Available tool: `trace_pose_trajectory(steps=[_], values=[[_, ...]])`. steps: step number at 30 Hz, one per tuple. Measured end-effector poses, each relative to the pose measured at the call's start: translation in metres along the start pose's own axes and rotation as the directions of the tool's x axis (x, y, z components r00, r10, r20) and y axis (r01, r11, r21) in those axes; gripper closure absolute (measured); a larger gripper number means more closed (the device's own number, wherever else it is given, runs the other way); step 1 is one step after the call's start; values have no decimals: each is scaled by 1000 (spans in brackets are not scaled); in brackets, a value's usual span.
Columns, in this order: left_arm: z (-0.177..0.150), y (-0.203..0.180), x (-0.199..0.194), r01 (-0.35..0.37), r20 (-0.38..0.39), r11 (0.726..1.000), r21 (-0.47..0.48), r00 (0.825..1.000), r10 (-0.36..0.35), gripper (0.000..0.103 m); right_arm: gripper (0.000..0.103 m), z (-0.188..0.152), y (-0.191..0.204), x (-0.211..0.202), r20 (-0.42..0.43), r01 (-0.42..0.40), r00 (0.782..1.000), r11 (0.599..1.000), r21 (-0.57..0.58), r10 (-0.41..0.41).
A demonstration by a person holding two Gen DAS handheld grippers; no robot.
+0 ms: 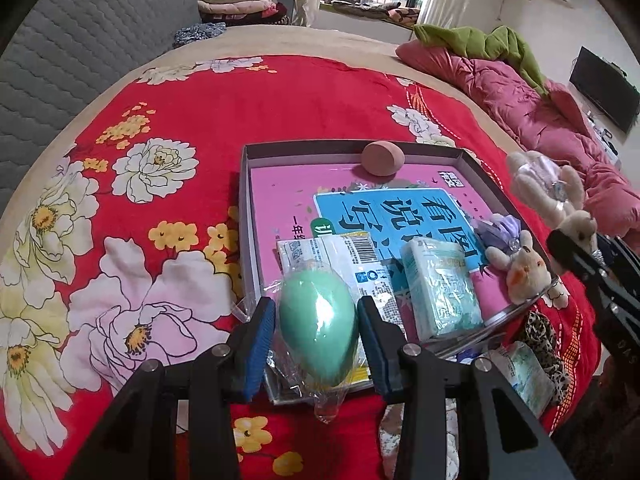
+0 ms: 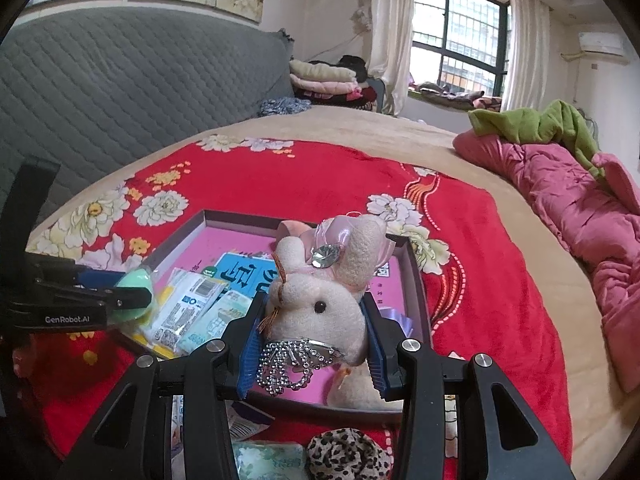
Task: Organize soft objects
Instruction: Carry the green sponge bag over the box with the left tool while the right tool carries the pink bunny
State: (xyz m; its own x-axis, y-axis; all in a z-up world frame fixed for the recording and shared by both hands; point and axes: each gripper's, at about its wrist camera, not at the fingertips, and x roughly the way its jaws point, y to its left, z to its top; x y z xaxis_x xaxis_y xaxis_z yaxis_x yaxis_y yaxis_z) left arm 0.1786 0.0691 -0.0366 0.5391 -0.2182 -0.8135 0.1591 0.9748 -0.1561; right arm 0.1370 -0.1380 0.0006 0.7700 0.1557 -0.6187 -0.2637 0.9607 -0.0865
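Left gripper (image 1: 318,322): clamped on a mint-green egg-shaped sponge in clear plastic wrap (image 1: 319,330), held over the near edge of the shallow grey cardboard box (image 1: 245,216).
Right gripper (image 2: 314,328): closed on a cream plush rabbit with a pink bow and a rhinestone chain (image 2: 320,292) (its head sat between the blue pads), above the box's near right corner.
Box contents: brown egg-shaped sponge (image 1: 383,159) at the far wall, white barcode packet (image 1: 340,258), pale green tissue pack (image 1: 442,284), small beige plush toy (image 1: 522,270).
Bedspread: red floral blanket (image 1: 200,120) under the box.
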Motion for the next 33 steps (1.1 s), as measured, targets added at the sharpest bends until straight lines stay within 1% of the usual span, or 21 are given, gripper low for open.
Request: trace_pose_trajectory(steps=[6,12,23,27,33], values=[[-1,0,2,14,9,1000,-2,1000,-14,60,58,-4,7,18,-50,-8,999,1000,-20,7],[-1,0,4,20,12,1000,-1,1000,-20,60,58,-12,14,37,-117,5,993,999,-52,-11],[-1,0,5,27,14,1000,-1,1000,-27,60,58,-16,18,50,-138,8,990,998,-59,-16],[-1,-1,6,27,15,1000,-4,1000,-27,60,57,-17,22,54,-142,26,989,995,-93,-40],[-2,-2,5,28,16,1000,-5,999,-28,60,57,-18,21,60,-166,28,985,997,-78,-41]])
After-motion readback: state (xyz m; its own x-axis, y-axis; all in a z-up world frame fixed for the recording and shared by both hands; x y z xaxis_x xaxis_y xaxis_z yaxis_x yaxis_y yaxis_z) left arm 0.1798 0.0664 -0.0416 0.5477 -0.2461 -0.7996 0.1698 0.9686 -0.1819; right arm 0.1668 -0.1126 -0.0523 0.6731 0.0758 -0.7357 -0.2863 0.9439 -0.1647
